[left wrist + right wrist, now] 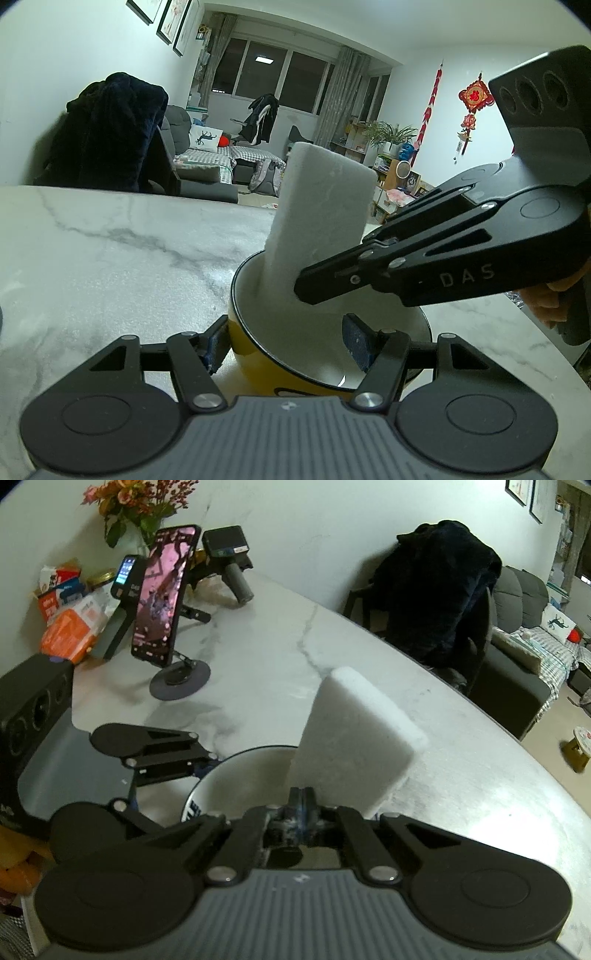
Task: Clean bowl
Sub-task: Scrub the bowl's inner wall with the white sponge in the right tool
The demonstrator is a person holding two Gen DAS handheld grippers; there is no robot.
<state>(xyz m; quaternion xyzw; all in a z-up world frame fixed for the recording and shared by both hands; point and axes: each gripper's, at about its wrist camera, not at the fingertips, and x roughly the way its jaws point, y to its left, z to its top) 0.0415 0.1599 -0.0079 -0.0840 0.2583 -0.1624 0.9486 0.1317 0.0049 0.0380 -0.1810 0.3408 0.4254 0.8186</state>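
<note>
Right gripper [302, 797]: clenched on sponge [354, 738], sponge upright, lower end inside bowl [280, 373] | Left gripper [288, 343]: jaws straddle bowl wall, one pad outside, one inside | Bowl: yellow, white inside, on marble table [110, 258]

A: Worktop is white marble with grey veining [280, 635]. At its far end, a black smartphone with a lit pink screen [160, 594] stands tilted on a round dark-based stand [181, 681].

B: Beside it?

A: An orange-and-white carton [68, 631] just beside, a bouquet of orange and red flowers [136, 502] behind. A dark fleece garment [439, 587] drapes over a chair; a grey sofa [524, 590] is well apart. On the far wall, a red knotted hanging ornament [474, 96].
</note>
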